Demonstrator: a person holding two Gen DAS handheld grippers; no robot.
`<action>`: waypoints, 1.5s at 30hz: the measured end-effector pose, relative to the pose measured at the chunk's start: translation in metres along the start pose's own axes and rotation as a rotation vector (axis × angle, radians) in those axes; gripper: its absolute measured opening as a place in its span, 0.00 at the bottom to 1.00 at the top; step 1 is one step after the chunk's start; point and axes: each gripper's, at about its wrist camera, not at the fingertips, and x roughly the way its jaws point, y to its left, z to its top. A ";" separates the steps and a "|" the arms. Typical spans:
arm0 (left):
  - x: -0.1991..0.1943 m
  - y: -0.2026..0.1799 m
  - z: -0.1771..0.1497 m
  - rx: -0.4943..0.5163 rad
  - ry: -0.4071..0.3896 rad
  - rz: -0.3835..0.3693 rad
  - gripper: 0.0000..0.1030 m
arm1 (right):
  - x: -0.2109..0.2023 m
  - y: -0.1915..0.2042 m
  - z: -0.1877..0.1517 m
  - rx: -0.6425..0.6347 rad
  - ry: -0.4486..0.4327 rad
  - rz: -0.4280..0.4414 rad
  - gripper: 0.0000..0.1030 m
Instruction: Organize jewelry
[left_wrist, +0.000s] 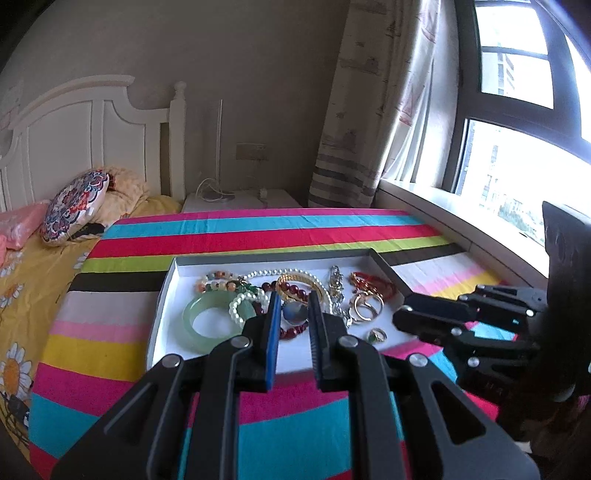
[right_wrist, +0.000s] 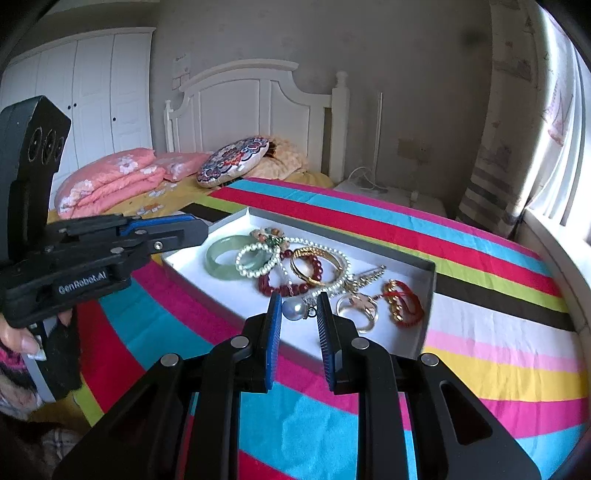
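A shallow white box (left_wrist: 167, 295) (right_wrist: 424, 291) lies on a striped cloth and holds mixed jewelry: a green jade bangle (left_wrist: 207, 325) (right_wrist: 221, 260), a white pearl bracelet (left_wrist: 243, 308) (right_wrist: 255, 260), dark red beads (right_wrist: 284, 288), a gold bangle (left_wrist: 295, 277) (right_wrist: 310, 264), gold hoops (left_wrist: 365, 306) (right_wrist: 358, 308), a red cord piece (left_wrist: 373, 282) (right_wrist: 402, 304) and a small ring (left_wrist: 377, 335). My left gripper (left_wrist: 293, 299) is open above the box's near edge. My right gripper (right_wrist: 298, 300) is open, with a large pearl pendant (right_wrist: 294, 308) seen between its jaws.
The striped cloth (left_wrist: 258, 229) (right_wrist: 480, 332) covers the work surface. A bed with a patterned cushion (left_wrist: 74, 206) (right_wrist: 232, 160) lies to the left. A white nightstand (left_wrist: 240, 201) stands behind. A window sill (left_wrist: 461, 218) runs along the right.
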 end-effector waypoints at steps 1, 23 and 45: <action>0.004 0.001 0.001 -0.008 0.003 0.003 0.14 | 0.004 0.000 0.002 0.007 0.005 0.009 0.21; 0.044 0.015 -0.009 -0.078 0.045 0.077 0.62 | 0.054 0.007 0.005 0.010 0.100 0.010 0.22; -0.014 0.020 -0.020 -0.063 -0.103 0.335 0.98 | 0.000 -0.007 -0.007 0.165 -0.091 -0.165 0.84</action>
